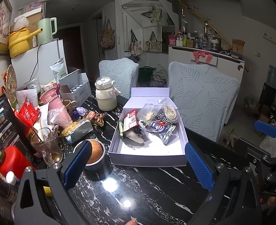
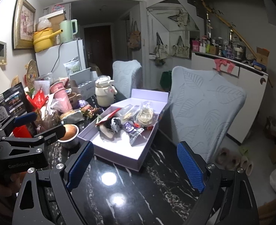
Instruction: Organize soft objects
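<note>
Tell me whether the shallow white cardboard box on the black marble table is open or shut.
Open: the white cardboard box has its lid standing up behind it.

My right gripper (image 2: 135, 166) hangs spread over the table (image 2: 138, 187); the box (image 2: 119, 150) of soft items sits at twelve o'clock.

the box (image 1: 147, 153) holds packets piled on each other, their print too small to read; the red can (image 1: 16, 161) sits half hidden behind the glass mug (image 1: 46, 146); the left fingers (image 1: 78, 161) cover part of the metal cup (image 1: 97, 157)
</note>
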A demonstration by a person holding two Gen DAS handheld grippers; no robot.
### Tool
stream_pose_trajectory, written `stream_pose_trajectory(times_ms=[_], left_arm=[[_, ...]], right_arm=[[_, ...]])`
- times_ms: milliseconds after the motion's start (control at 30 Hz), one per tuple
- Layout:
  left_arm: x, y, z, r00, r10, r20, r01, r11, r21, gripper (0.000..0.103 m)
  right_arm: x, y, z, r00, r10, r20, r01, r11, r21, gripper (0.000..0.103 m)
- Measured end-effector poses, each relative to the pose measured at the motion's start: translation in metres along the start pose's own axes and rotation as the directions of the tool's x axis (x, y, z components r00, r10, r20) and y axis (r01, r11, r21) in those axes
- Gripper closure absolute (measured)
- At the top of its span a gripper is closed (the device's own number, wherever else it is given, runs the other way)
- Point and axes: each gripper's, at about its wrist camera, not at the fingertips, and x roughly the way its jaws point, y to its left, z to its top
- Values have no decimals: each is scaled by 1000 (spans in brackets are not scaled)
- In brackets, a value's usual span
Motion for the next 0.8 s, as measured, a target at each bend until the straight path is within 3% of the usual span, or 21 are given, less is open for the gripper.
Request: stream_pose_trajectory(times_ms=[800], left_arm=[[-7,0,2,1000,5,-8,-4,1000,19,2]], right_arm=[[-2,-1,-1,1000,-24,-3,24,1000,1,12]])
